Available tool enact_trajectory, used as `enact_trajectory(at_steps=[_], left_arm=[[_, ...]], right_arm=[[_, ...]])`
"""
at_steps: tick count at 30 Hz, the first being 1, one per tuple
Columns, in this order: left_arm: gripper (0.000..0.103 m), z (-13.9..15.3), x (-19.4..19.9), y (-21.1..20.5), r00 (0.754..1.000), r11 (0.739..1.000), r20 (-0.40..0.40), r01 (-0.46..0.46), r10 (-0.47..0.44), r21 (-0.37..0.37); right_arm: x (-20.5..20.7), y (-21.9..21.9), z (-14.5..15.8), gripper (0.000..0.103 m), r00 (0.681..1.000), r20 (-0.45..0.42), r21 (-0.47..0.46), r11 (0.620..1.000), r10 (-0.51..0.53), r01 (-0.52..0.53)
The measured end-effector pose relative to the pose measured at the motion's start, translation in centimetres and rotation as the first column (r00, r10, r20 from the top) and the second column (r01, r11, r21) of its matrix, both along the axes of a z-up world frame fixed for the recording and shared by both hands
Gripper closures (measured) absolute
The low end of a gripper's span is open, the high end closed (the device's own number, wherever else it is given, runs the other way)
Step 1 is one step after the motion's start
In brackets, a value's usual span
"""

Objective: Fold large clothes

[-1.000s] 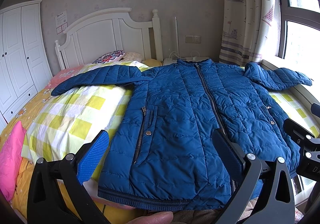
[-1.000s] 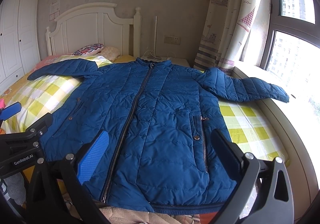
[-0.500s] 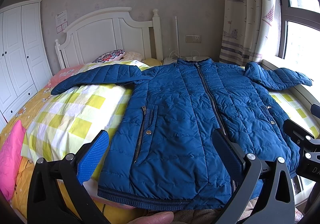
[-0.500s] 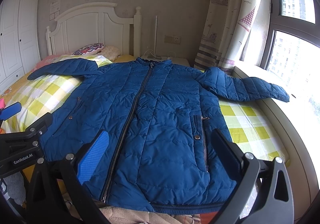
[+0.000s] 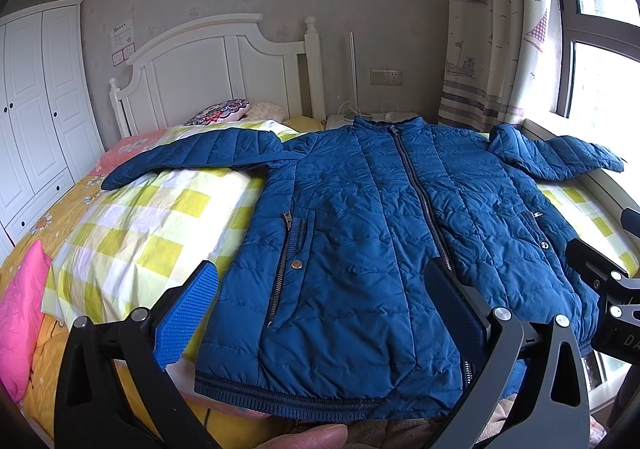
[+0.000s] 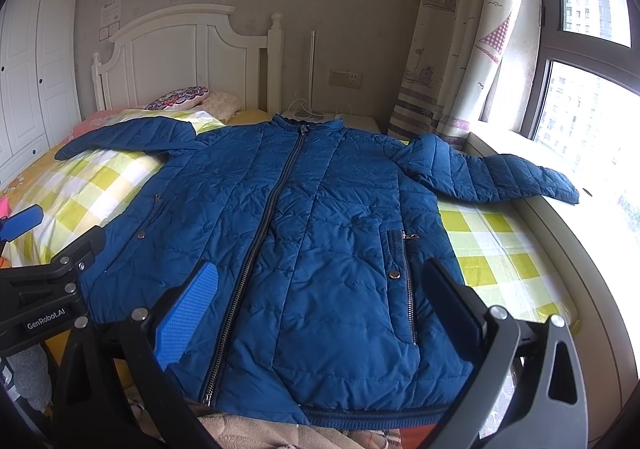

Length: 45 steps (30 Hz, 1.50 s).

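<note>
A blue quilted jacket (image 5: 360,233) lies flat and zipped, front up, on the bed, both sleeves spread out; it also shows in the right wrist view (image 6: 304,233). Its left sleeve (image 5: 192,157) rests on the checked quilt, its right sleeve (image 6: 492,177) reaches onto the window sill. My left gripper (image 5: 324,309) is open and empty above the hem, left of the zip. My right gripper (image 6: 320,309) is open and empty above the hem, right of the zip. Neither touches the jacket.
A yellow-and-white checked quilt (image 5: 140,233) covers the bed. A pink pillow (image 5: 20,321) lies at the left edge. A white headboard (image 5: 216,73), pillows, a wardrobe (image 5: 36,109), a bedside table, curtain (image 6: 452,49) and window sill (image 6: 592,249) surround the bed.
</note>
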State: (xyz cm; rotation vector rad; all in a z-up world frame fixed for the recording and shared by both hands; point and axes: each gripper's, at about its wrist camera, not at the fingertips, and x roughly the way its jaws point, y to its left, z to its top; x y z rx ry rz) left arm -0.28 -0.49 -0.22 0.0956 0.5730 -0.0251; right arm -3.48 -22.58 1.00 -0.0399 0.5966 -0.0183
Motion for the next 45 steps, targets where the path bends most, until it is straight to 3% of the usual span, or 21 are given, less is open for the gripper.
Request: enact_trajectory(at_steps=[12,17,19,22,24,27,30,34,39,42,45], left_arm=[[0.004,-0.3,0.4,0.2,1.000,1.000,-0.015,0.005,-0.005,0.000],[0.004,-0.9,1.5,0.3,0.997,0.997,-0.029,0.064,-0.065,-0.040],[0.004,-1.6,3.2,-0.2,0.996,0.997,-0.048,0.079,-0.080,-0.012],[0.004,-3.0,7.2,-1.5,0.992,0.990,-0.080,0.102,-0.094,0.100],[0.004,-4.0,11.3,-2.3,0.984,0.979,-0.136,0.133,-0.112,0.155],[0.004,-5.5,17.4,-2.3,0.970,0.976,-0.221,0.141,-0.103,0.163],[0.004,-7.4,24.5,-1.4,0.959,0.984,-0.279,0.091,-0.045,0.156],[0.004,-9.3,29.2,-0.3,0.946,0.992,-0.322,0.076,-0.041,0.098],[0.004,-10.3,30.4,0.7,0.929,0.995,-0.357,0.095,-0.098,-0.027],[0.004,-10.7,31.2,1.1,0.915,0.994,-0.389,0.087,-0.107,-0.067],[0.004,-10.7,31.2,1.1,0.911,0.993,-0.399,0.083,-0.108,-0.078]], right_arm=[[0.0,-0.1,-0.3,0.002,1.000,-0.009,0.004,1.000,-0.004,0.004],[0.7,-1.0,-1.2,0.002,1.000,-0.015,0.023,1.000,-0.002,0.003],[1.9,-1.9,-2.1,0.002,0.998,-0.056,0.057,0.998,-0.004,0.007],[4.7,-4.2,-3.8,0.002,0.990,-0.144,0.139,0.990,-0.011,0.031],[7.0,-6.6,-4.7,0.002,0.981,-0.189,0.175,0.981,-0.051,0.085],[10.5,-10.8,-5.4,0.003,0.963,-0.202,0.159,0.964,-0.181,0.215],[14.8,-16.9,-6.4,0.003,0.918,-0.232,0.217,0.902,-0.323,0.373],[19.6,-23.3,-7.1,0.003,0.863,-0.260,0.262,0.829,-0.433,0.495],[25.1,-30.0,-7.2,0.003,0.790,-0.249,0.258,0.747,-0.561,0.612],[27.4,-33.0,-8.2,0.004,0.748,-0.279,0.286,0.691,-0.603,0.664],[28.9,-35.3,-8.8,0.011,0.705,-0.285,0.287,0.644,-0.649,0.709]])
